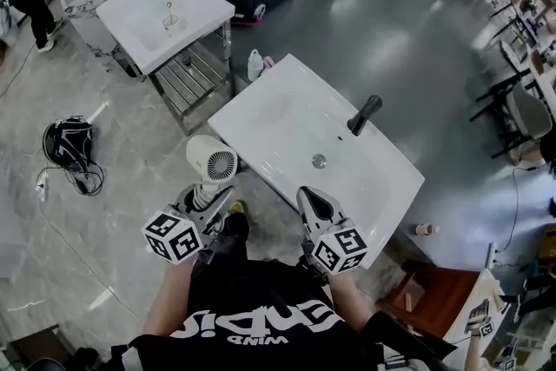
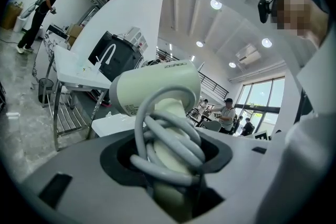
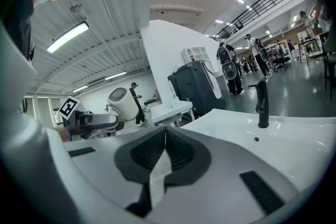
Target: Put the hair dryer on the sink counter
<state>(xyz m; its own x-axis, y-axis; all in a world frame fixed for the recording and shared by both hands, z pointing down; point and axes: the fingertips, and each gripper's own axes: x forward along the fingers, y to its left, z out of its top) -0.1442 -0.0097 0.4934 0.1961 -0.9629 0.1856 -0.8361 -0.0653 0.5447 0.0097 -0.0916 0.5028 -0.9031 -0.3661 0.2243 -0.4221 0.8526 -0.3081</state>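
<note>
A cream hair dryer (image 1: 212, 162) with its grey cord wound round the handle stands upright in my left gripper (image 1: 208, 202), which is shut on the handle. In the left gripper view the hair dryer (image 2: 157, 93) fills the middle, cord coils (image 2: 170, 147) between the jaws. It hangs just off the near left edge of the white sink counter (image 1: 269, 113), over the floor. My right gripper (image 1: 314, 206) is shut with nothing in it, its tips over the counter's near edge. In the right gripper view the hair dryer (image 3: 122, 103) shows at left, the sink counter (image 3: 283, 139) ahead.
A black faucet (image 1: 364, 115) and a drain (image 1: 319, 161) sit in the sink. A second white sink stand (image 1: 165, 13) is behind left. A white bottle (image 1: 254, 65) stands on the floor, a black bag (image 1: 68, 143) lies left. People stand far off.
</note>
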